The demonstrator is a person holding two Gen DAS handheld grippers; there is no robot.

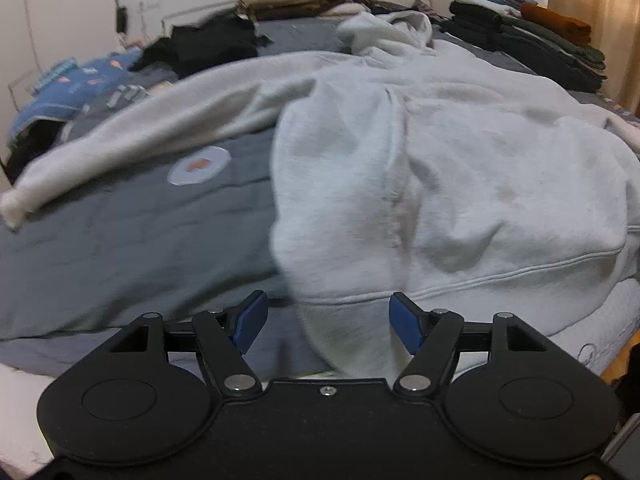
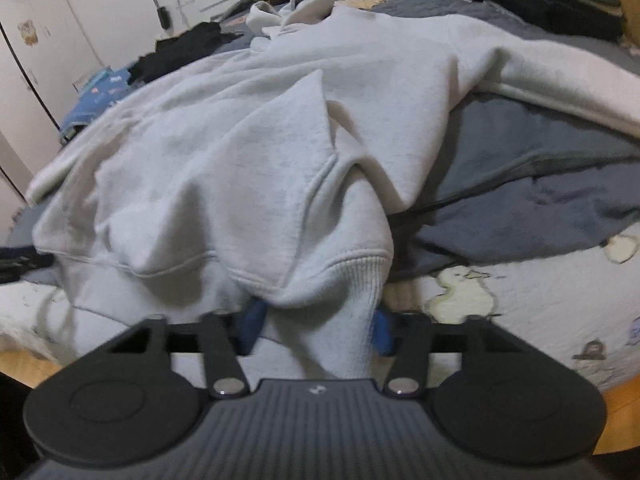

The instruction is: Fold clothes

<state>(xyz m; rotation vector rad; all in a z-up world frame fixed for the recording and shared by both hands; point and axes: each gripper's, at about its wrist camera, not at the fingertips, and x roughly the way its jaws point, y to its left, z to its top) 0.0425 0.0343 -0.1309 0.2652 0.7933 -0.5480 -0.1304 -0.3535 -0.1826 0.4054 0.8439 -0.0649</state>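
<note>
Bed (image 1: 132, 240) with a dark grey cover, filling both views. Stacks of folded clothes (image 1: 532, 36) along the far right edge, loose dark garments (image 1: 208, 44) at far left.

Spread across the middle, hood toward the headboard: a light grey hoodie (image 1: 460, 152), sleeves flung out to either side, body rumpled and bunched near the hem.

Near edge of the bed: both lower corners of the hoodie lifted. Left gripper (image 1: 328, 322) with fingers fairly wide apart, ribbed hem hanging down between the blue pads; whether truly pinched, hard to tell. Right gripper (image 2: 316, 330) with fingers hugging a thick wad of the ribbed hem corner, apparently gripping it.

Judged step: squaring the garment by its hem corners, or carrying the hem toward the hood for a fold; either fits. For a clean result: matched height on both sides, hem drawn taut between the grippers, left grip firm on both layers, bunched cloth smoothed flat.
</note>
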